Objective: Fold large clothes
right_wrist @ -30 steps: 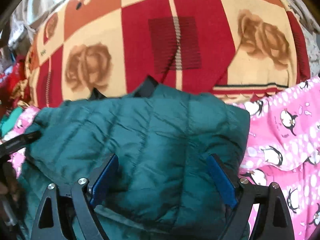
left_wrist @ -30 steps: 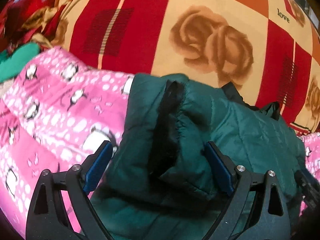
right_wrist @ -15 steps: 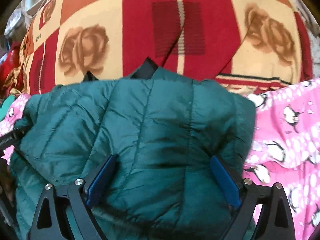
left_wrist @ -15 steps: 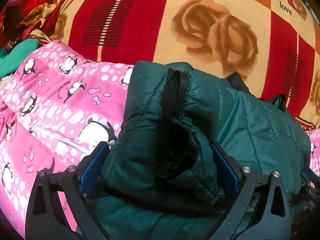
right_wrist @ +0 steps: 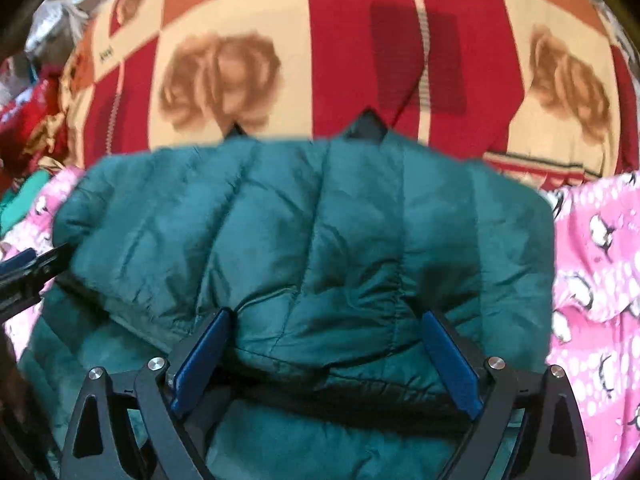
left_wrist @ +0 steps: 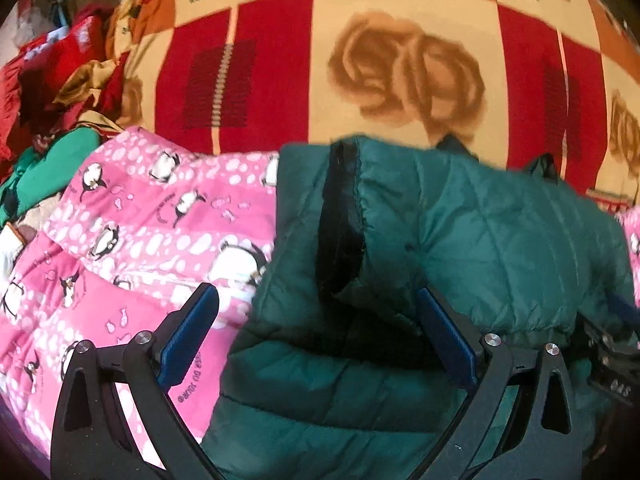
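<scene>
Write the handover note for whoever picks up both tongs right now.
Left tongs: open, nothing gripped, over the jacket's left edge.
Right tongs: open, nothing gripped, over the jacket's middle.
Green puffer jacket: bundled on the pink penguin blanket, with the red and cream rose blanket behind it.
Done: jacket folded over on itself and let go.
Left: check that the fold is neat, then fold any other big clothes.

The left gripper (left_wrist: 318, 336) hangs with jaws wide over a folded green jacket (left_wrist: 460, 240) (quilted) on a pink penguin blanket (left_wrist: 140, 220).
</scene>
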